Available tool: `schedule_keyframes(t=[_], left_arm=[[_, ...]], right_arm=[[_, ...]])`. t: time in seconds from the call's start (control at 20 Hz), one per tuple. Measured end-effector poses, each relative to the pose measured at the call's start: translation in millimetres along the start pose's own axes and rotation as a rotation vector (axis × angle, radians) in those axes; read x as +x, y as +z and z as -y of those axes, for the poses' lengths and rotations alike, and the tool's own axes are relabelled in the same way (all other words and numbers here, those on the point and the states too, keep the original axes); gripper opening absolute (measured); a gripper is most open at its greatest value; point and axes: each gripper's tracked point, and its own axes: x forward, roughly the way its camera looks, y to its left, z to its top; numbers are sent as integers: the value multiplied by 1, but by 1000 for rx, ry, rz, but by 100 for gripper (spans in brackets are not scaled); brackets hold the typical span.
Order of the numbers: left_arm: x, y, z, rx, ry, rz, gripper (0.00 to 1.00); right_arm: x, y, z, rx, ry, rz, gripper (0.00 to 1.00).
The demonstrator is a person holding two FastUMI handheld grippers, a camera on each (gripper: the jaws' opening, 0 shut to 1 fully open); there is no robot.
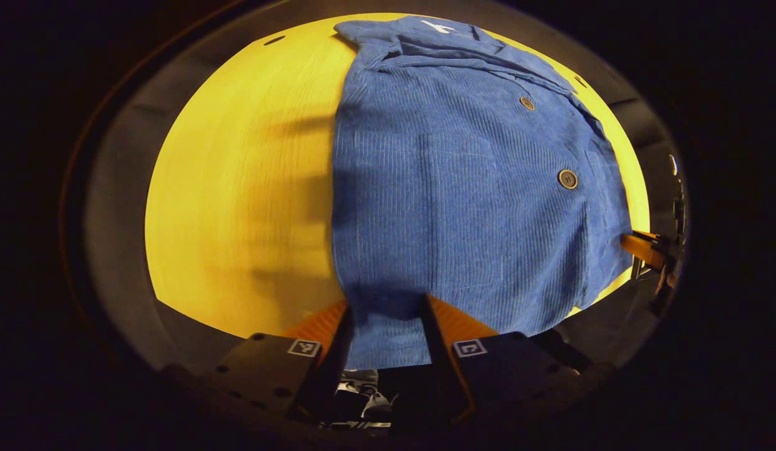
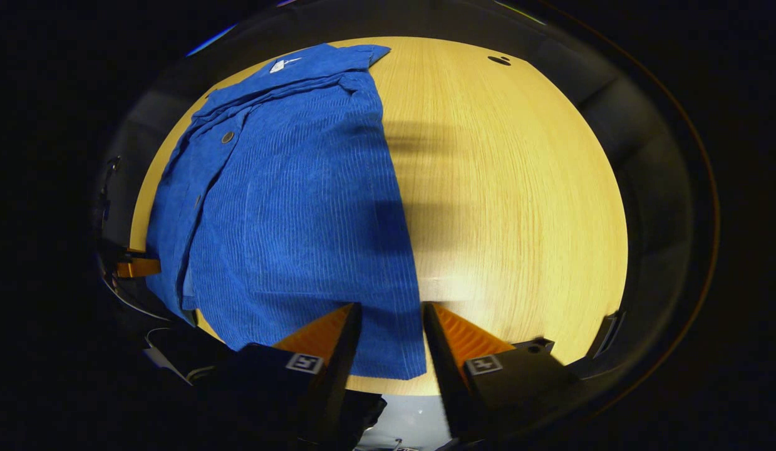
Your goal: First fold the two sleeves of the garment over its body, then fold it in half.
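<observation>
A blue corduroy shirt [image 1: 463, 188] lies flat on the table as a long narrow shape, collar at the far end and two buttons showing along its front. My left gripper [image 1: 386, 307] stands open at the near hem, its fingers astride the cloth near one corner. In the right gripper view the same shirt [image 2: 287, 207] fills the left half. My right gripper [image 2: 391, 310] is open too, straddling the hem's other near corner, one finger over cloth and one over bare wood. Each gripper shows small at the edge of the other's view, the right gripper [image 1: 644, 247] and the left gripper [image 2: 137, 267].
The light wooden table [image 2: 519, 188] stretches bare beside the shirt on both sides, also the table [image 1: 237, 188]. A small dark hole [image 2: 499, 60] sits near its far edge. The near table edge runs just under both grippers.
</observation>
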Motion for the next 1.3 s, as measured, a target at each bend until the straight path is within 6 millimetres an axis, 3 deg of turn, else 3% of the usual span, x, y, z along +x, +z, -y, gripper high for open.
schedule_keyframes(t=[0.05, 0.2, 0.4, 0.5, 0.7, 1.0, 1.2, 1.3], left_arm=[[0, 3, 2, 5, -12, 11, 57], [-2, 4, 7, -47, -65, 44, 4], [-6, 14, 14, -39, -119, 91, 0], [-18, 20, 19, -49, -159, 122, 0], [-55, 35, 21, -38, -209, 199, 0], [-118, 58, 41, -21, -316, 304, 0], [-155, 76, 53, -5, -371, 363, 0], [-169, 96, 51, 7, -370, 392, 0]], right_arm=[[0, 0, -5, 8, 13, -6, 53], [1, 3, -10, 41, 12, -1, 5], [-5, 11, -15, 62, 38, 36, 5], [-18, 22, -20, 94, 71, 72, 5], [-53, 50, -29, 116, 107, 153, 5], [-111, 89, -66, 91, 164, 259, 5], [-151, 134, -93, 77, 196, 354, 5], [-169, 168, -103, 80, 201, 405, 5]])
